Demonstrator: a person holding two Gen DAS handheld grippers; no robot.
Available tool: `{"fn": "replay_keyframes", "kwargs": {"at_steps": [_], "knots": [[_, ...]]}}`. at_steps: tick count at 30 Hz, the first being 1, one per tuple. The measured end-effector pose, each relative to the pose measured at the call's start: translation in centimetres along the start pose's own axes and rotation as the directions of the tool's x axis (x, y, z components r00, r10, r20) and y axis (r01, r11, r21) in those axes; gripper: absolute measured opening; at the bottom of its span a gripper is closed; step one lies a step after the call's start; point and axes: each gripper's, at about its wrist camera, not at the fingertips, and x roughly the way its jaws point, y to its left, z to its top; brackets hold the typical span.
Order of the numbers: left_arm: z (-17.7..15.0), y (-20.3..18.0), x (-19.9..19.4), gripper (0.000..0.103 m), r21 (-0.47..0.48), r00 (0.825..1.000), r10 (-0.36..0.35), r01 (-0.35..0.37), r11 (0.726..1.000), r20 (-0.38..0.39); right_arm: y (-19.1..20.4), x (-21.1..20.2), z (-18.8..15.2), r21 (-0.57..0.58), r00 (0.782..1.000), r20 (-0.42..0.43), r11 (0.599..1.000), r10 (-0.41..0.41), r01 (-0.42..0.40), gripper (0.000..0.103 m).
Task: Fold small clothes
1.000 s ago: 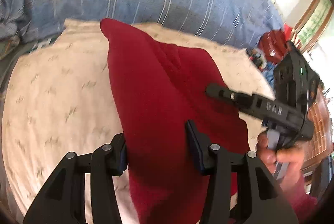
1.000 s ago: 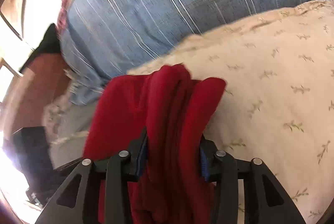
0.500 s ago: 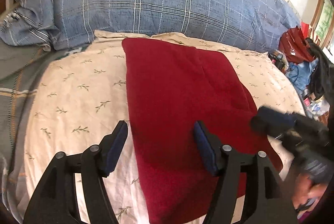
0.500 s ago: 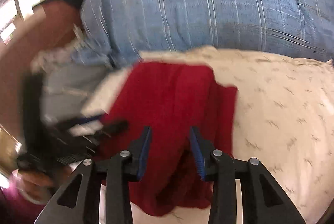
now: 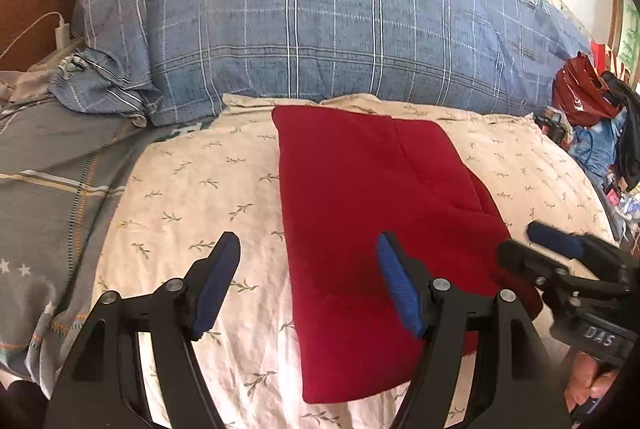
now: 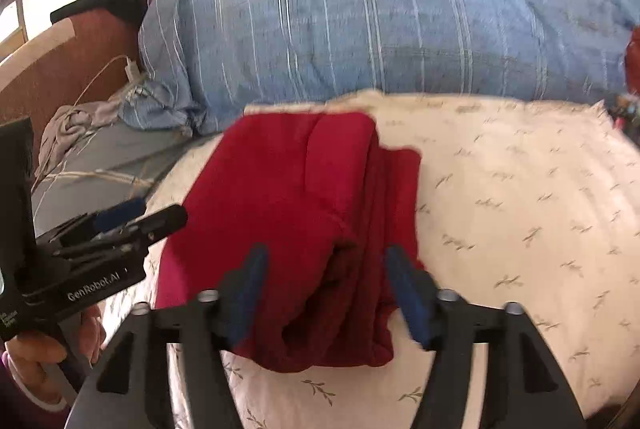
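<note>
A folded red garment (image 5: 372,213) lies flat on a cream leaf-print cloth (image 5: 192,197) on the bed. It also shows in the right wrist view (image 6: 292,213), with several layered folds along its right side. My left gripper (image 5: 308,281) is open and empty, held above the garment's near left edge. My right gripper (image 6: 324,289) is open and empty above the garment's near end. The right gripper also shows at the right of the left wrist view (image 5: 560,261). The left gripper shows at the left of the right wrist view (image 6: 108,237).
A large blue plaid duvet (image 5: 320,29) is piled behind the cloth. A grey patterned sheet (image 5: 48,169) lies to the left. A wooden headboard with a charger cable (image 5: 36,21) is far left. Red bags and clutter (image 5: 584,97) stand at the right.
Both grippers let go of the red garment and opened. It dropped from hanging to lying flat and folded. Both grippers pulled back and up from it.
</note>
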Motion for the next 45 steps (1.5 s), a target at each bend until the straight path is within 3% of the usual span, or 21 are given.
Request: {"fn": "replay_keyframes", "kwargs": {"at_steps": [3,6,8,15,24,31,45], "knots": [[-0.1,0.0,-0.7,0.070,-0.013,1.000,0.002,-0.002,1.000,0.011,0.4,-0.7,0.1,0.004,0.998,0.021,0.999,-0.054,0.054,0.074],[-0.1,0.1,-1.6,0.072,-0.024,1.000,0.017,-0.017,1.000,0.025,0.5,-0.9,0.4,0.022,0.999,0.002,0.999,-0.045,0.045,0.075],[-0.1,0.4,-2.2,0.074,-0.037,0.999,0.020,-0.019,0.999,0.034,0.6,-1.2,0.4,0.020,0.998,0.001,0.998,-0.061,0.061,0.082],[0.0,1.2,-3.4,0.075,-0.042,0.997,0.049,-0.047,0.998,0.057,1.6,-2.3,0.7,0.013,0.997,0.051,0.998,-0.066,0.065,0.092],[0.1,1.4,-3.3,0.075,-0.041,0.997,0.052,-0.050,0.998,0.062,2.5,-1.7,0.6,-0.015,0.996,0.048,0.997,-0.078,0.079,0.093],[0.0,1.4,-3.0,0.075,-0.043,0.997,0.058,-0.055,0.998,0.057,3.0,-2.1,0.6,-0.034,0.990,0.089,0.993,-0.107,0.110,0.100],[-0.2,1.6,-2.9,0.075,-0.037,0.996,0.067,-0.065,0.997,0.052,3.1,-1.6,0.3,-0.040,0.991,0.069,0.992,-0.116,0.119,0.101]]}}
